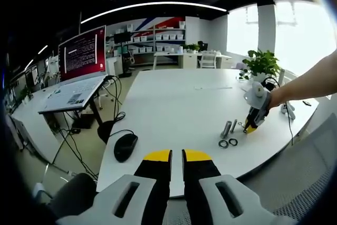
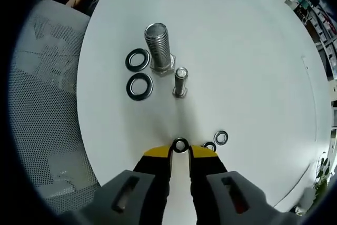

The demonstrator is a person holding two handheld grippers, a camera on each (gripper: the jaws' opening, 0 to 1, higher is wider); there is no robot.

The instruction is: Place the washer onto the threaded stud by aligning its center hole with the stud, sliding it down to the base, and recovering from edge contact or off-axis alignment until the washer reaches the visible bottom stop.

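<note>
1. Table (image 2: 253, 51): white and round; it carries everything below; a perforated grey chair (image 2: 37, 104) sits off its edge at 9 o'clock in the right gripper view.
2. Left gripper (image 1: 177, 155): yellow-tipped jaws nearly together with a thin gap, clenched on nothing, hanging over the near table edge; a black mouse (image 1: 125, 146) lies at 9 o'clock of them, a laptop (image 1: 79, 75) on a stand at 10 o'clock, a potted plant (image 1: 260, 64) at 2 o'clock.
3. Right gripper (image 2: 180, 149): jaws drawn close and grasping a small washer (image 2: 180, 145) at the tips; the washer's hole faces the camera; in the left gripper view this gripper (image 1: 251, 126) points down at the table, held by a bare forearm (image 1: 310, 82) coming from 3 o'clock.
4. Studs, two, both upright: a large stud (image 2: 158, 46) on a hex base at 12 o'clock of the right jaws; a small stud (image 2: 180, 81) nearer, straight ahead at 12 o'clock, nothing between it and the held washer; neither stud carries a washer.
5. Large washers (image 2: 138, 60), two, lying flat just at 9 o'clock of the large stud, one nearer than the other.
6. Loose small washers (image 2: 221, 137), two, flat on the table at 2 o'clock of the right jaws, one partly hidden by the right jaw tip; small washers in all, three.
</note>
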